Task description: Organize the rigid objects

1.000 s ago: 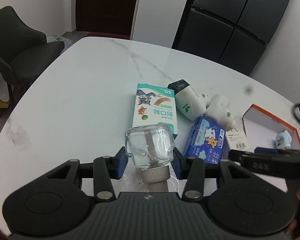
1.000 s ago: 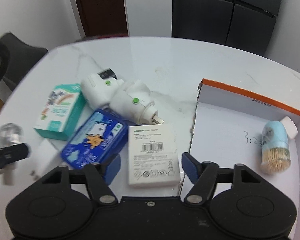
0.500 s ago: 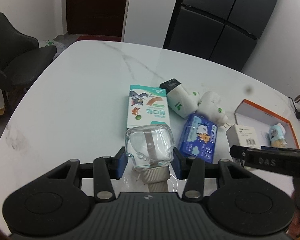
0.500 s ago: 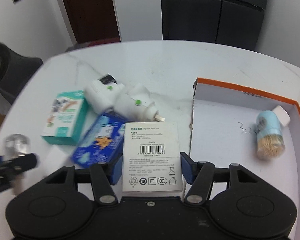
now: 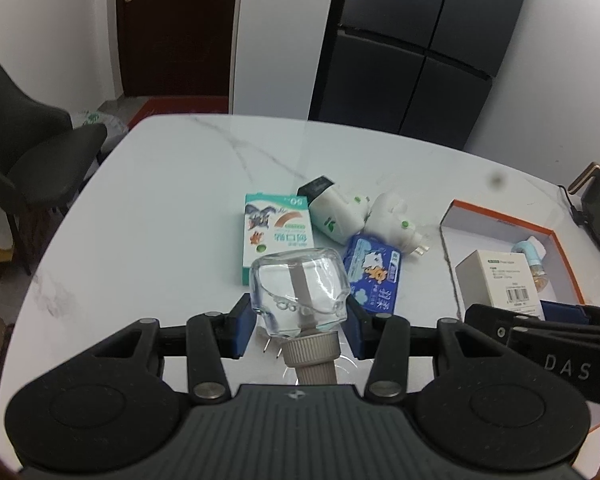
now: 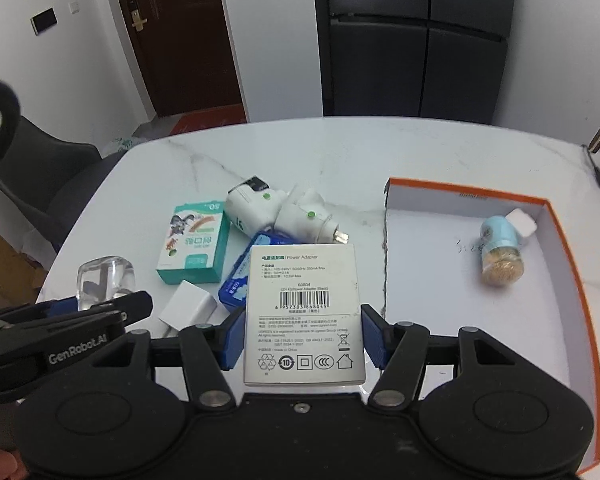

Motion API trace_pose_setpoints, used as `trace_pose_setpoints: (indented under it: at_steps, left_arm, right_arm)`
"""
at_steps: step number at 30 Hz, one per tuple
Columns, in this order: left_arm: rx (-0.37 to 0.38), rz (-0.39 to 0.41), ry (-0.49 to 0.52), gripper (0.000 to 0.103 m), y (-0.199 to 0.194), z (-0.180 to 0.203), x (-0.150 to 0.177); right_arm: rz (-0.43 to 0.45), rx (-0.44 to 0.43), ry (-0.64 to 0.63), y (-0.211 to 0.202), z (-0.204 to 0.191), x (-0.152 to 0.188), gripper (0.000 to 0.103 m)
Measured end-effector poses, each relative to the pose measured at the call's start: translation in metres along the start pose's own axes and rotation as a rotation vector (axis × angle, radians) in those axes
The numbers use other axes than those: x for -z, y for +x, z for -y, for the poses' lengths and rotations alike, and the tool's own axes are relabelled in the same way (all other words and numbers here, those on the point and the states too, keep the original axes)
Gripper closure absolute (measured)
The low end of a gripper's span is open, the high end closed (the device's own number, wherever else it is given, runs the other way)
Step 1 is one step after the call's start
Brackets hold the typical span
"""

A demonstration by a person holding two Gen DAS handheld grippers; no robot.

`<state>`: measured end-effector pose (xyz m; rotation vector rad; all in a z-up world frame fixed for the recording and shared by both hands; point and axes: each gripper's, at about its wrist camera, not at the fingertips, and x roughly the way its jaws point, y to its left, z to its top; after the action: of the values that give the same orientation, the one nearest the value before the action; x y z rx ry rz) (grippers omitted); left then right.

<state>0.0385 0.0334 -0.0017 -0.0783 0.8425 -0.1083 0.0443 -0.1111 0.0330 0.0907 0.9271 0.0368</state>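
Left hand-held gripper (image 5: 299, 330) is clamped on a clear glass bottle (image 5: 299, 296) with a beige screw cap, held up off the counter (image 5: 172, 208). The right hand-held gripper (image 6: 303, 336) has its blue pads squeezed on a white power adapter box (image 6: 303, 312), lifted just left of the orange-edged box lid (image 6: 556, 240). Inside that lid, near the back wall, a small blue toothpick jar (image 6: 502, 256) lies on its side. The clutter sits bunched mid-counter: a teal bandage box (image 6: 194, 246), two white plug-in devices (image 6: 276, 216) touching each other, a blue tissue pack (image 5: 374, 276) partly hidden behind the adapter box in the right view, and a little white charger (image 6: 188, 306) near the grippers. Counter is white marble-look with rounded corners. Dark fridge (image 6: 416, 36), brown door (image 6: 176, 32), dark chair (image 5: 24, 148) off to the left.
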Motion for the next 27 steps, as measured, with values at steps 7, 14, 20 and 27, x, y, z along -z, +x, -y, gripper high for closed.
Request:
trace_pose_setpoints:
  at_steps: [7, 14, 20, 27]
  left_arm:
    - [0.023, 0.018, 0.047, 0.057, -0.01, 0.007, -0.002]
    - [0.047, 0.019, 0.073, 0.057, -0.015, 0.011, 0.001]
    - [0.06, 0.019, 0.083, 0.057, -0.019, 0.014, 0.004]
    - [0.077, 0.022, 0.103, 0.057, -0.021, 0.023, 0.006]
  right_arm:
    - [0.036, 0.004, 0.023, -0.021, -0.004, 0.002, 0.032]
    - [0.049, 0.011, 0.049, -0.031, -0.001, 0.009, 0.032]
    - [0.052, 0.02, 0.068, -0.037, 0.002, 0.016, 0.032]
    - [0.065, 0.034, 0.08, -0.045, 0.007, 0.02, 0.032]
